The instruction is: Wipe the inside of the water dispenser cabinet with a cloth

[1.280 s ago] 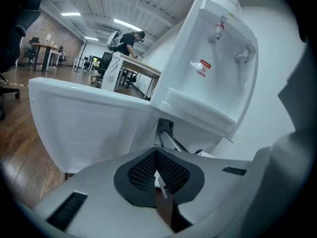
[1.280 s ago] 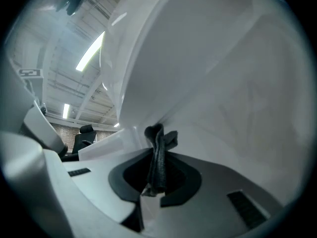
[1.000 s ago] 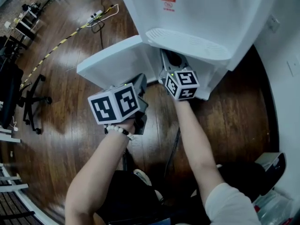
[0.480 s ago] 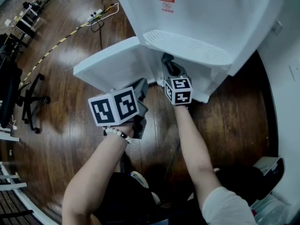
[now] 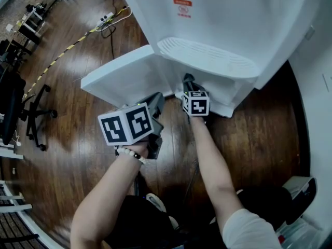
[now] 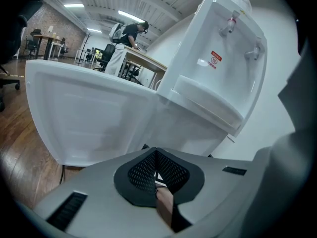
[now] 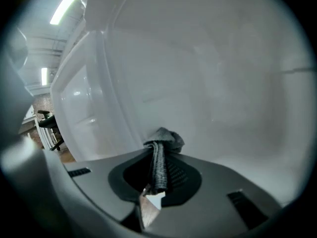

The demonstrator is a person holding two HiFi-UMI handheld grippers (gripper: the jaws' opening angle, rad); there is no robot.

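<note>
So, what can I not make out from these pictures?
Cabinet interior, head view: hidden beneath the drip tray.
Cloth, head view: hidden too; only the right gripper view shows it, clamped in the right gripper.
Whether Cloth touches Cabinet interior: unclear, its bunched tip covers the contact.
Red label: print too small.

Well to the left of the left gripper (image 5: 155,104), a black office chair (image 5: 35,113) is standing on the wooden floor (image 5: 78,154). Beyond the chair, a yellow-and-black striped line (image 5: 62,51) is running across the boards toward a white power strip (image 5: 108,16). Far ahead of that gripper, a person (image 6: 124,41) is standing at a desk (image 6: 143,58) while ceiling lights (image 6: 74,5) are shining overhead.
</note>
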